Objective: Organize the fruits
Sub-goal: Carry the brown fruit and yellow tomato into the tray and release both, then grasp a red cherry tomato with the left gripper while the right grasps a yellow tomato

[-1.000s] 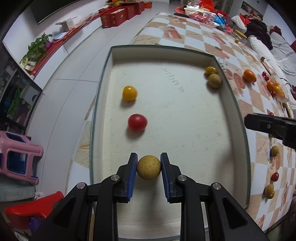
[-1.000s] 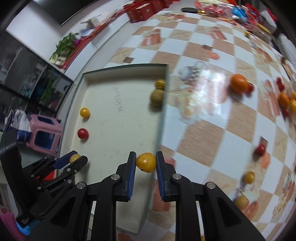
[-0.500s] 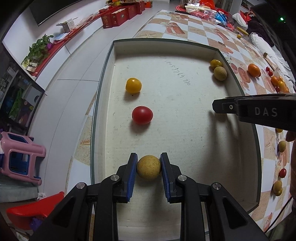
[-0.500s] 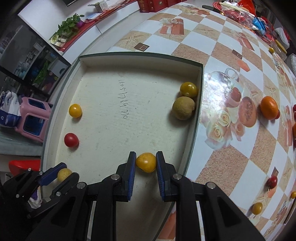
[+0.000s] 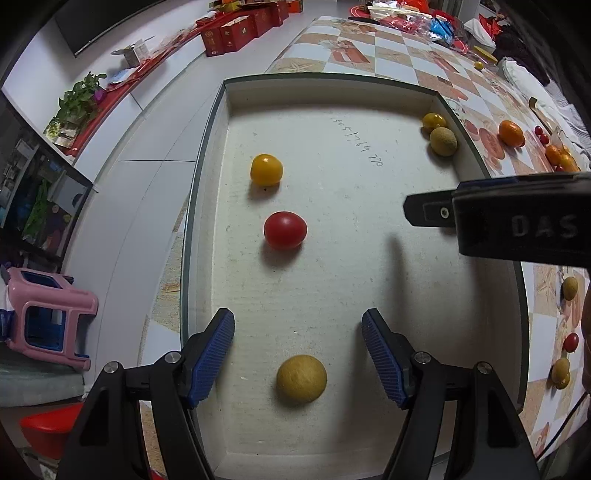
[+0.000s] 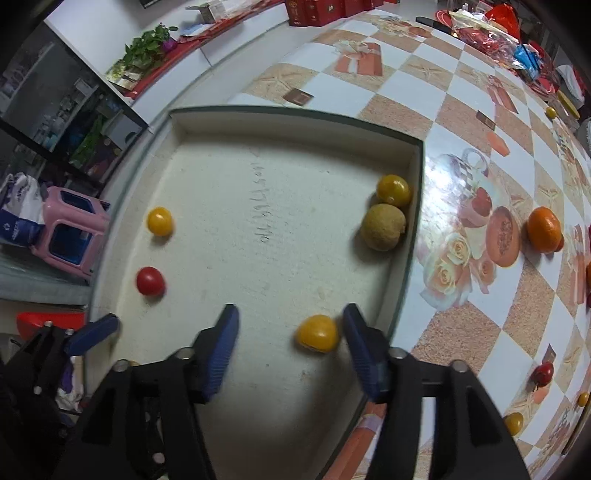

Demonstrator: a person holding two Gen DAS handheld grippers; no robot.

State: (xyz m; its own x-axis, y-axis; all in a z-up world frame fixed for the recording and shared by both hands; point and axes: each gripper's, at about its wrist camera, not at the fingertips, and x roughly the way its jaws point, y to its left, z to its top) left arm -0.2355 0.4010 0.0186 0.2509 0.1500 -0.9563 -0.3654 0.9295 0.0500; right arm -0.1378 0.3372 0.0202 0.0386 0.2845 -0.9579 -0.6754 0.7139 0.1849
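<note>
A shallow white tray [image 5: 218,155] [image 6: 258,118] holds several small fruits. My left gripper [image 5: 298,345] is open; a tan round fruit [image 5: 301,379] lies on the tray floor between its jaws, untouched. Ahead are a red tomato [image 5: 285,230] [image 6: 150,281] and a yellow tomato [image 5: 266,169] [image 6: 159,221]. My right gripper [image 6: 291,339] is open; a yellow-orange fruit [image 6: 317,333] lies on the tray floor near its right finger. A yellow fruit [image 6: 393,190] and a brownish fruit [image 6: 383,227] sit by the right wall. The right gripper shows from the side in the left view [image 5: 424,212].
The checkered tablecloth [image 6: 480,295] right of the tray carries an orange [image 6: 544,229], cherry tomatoes [image 6: 543,373] and other small fruits [image 5: 561,369]. A pink stool [image 5: 48,314] and red stool [image 5: 48,428] stand off the table's left. Red boxes [image 5: 236,31] sit far back.
Both grippers have opened and let go of their fruits, which now lie on the tray floor. The right gripper moved over the tray before releasing.
</note>
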